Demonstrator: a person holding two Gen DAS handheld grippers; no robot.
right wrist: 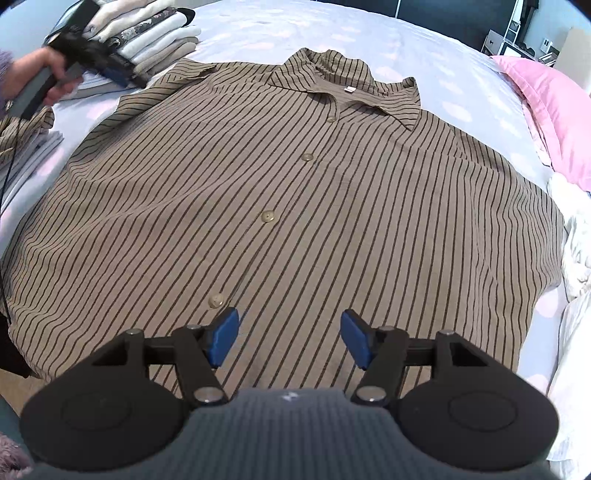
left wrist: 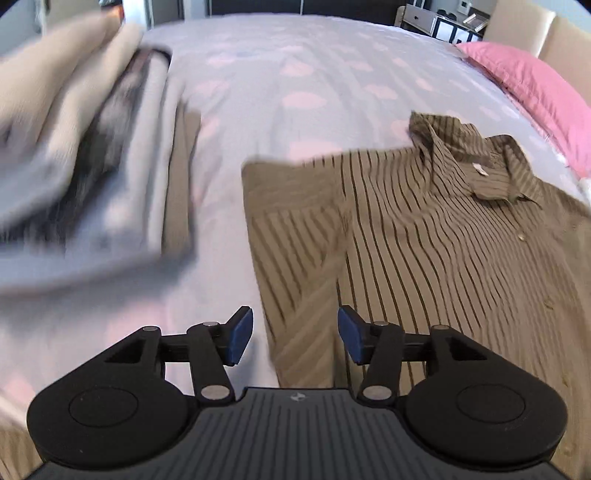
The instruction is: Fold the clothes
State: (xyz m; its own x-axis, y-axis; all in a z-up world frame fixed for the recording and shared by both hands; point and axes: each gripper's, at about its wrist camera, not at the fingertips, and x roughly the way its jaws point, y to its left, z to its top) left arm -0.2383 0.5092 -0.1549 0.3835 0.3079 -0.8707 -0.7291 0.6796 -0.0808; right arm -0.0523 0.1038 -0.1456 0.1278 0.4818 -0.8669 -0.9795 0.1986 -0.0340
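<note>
The striped shirt (right wrist: 295, 206) lies spread, buttons up, across the bed (right wrist: 258, 26); both the left hand-held gripper (left wrist: 295, 334) and right hand-held gripper (right wrist: 290, 338) gape empty. Pinch each side edge squarely, then fold inward evenly

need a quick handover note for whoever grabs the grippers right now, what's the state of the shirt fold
Left gripper: open, nothing between the pads, over the shirt's left edge near the stack of folded clothes.
Right gripper: open, empty, above the lower front of the shirt.
Striped shirt: laid out front up on the bed, buttoned, collar toward the far side. The left sleeve looks folded in over the body in the left wrist view; the rest is still spread flat.
Done: earlier garments folded and stacked at the far left.
Left: fold the shirt's sides and length, then add it to the stack. A pink pillow lies to the right.
</note>
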